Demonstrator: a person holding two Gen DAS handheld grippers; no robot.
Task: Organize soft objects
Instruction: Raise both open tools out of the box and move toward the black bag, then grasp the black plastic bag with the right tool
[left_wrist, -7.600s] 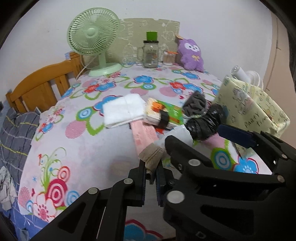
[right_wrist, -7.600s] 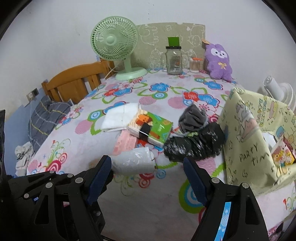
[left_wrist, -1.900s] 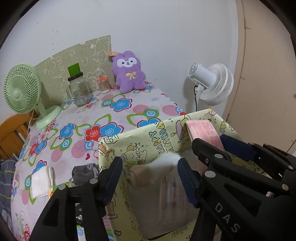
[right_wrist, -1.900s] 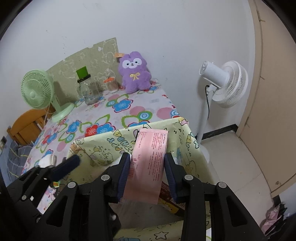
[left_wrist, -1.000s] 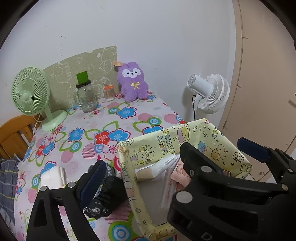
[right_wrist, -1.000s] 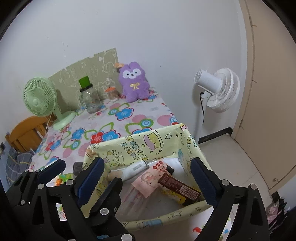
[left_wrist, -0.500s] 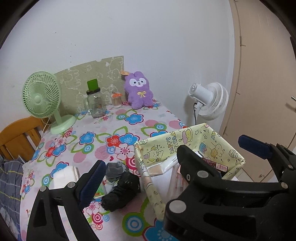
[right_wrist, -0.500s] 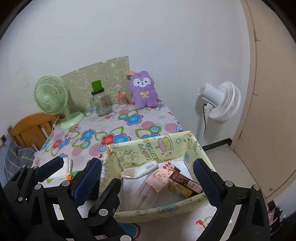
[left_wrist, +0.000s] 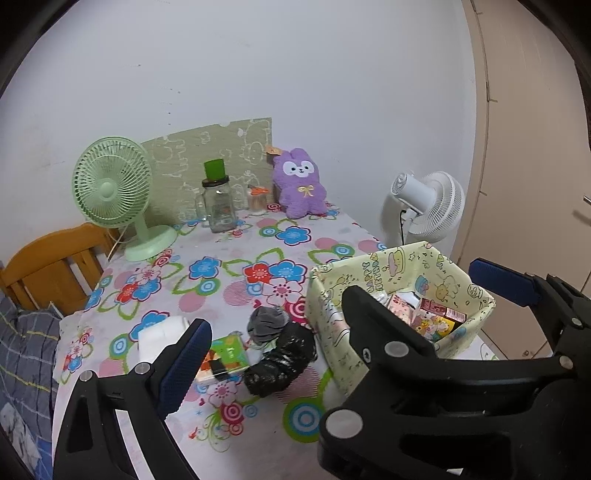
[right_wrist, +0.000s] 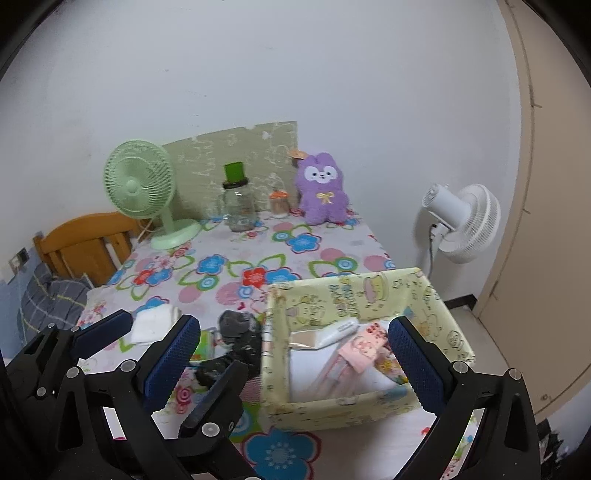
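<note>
A yellow cartoon-print fabric box (right_wrist: 369, 291) stands at the table's right edge and holds a pink packet (right_wrist: 360, 345), a white tube and snack packs; it also shows in the left wrist view (left_wrist: 402, 269). Left of it lie a black crinkled bundle (left_wrist: 280, 363), a grey sock (left_wrist: 266, 323), a green packet (left_wrist: 225, 356) and a folded white cloth (left_wrist: 159, 338). My left gripper (left_wrist: 341, 310) is open and empty, raised above the table. My right gripper (right_wrist: 295, 356) is open and empty, above the box's near side.
A green desk fan (left_wrist: 114, 192), a glass jar (left_wrist: 218, 203), a small jar and a purple plush rabbit (left_wrist: 300, 182) stand at the table's back. A white floor fan (right_wrist: 461, 221) stands right of the table, a wooden chair (left_wrist: 48, 266) at the left.
Both grippers brought packets to the box and let them go inside. Both have since drawn back and up, open, so more of the table shows.
</note>
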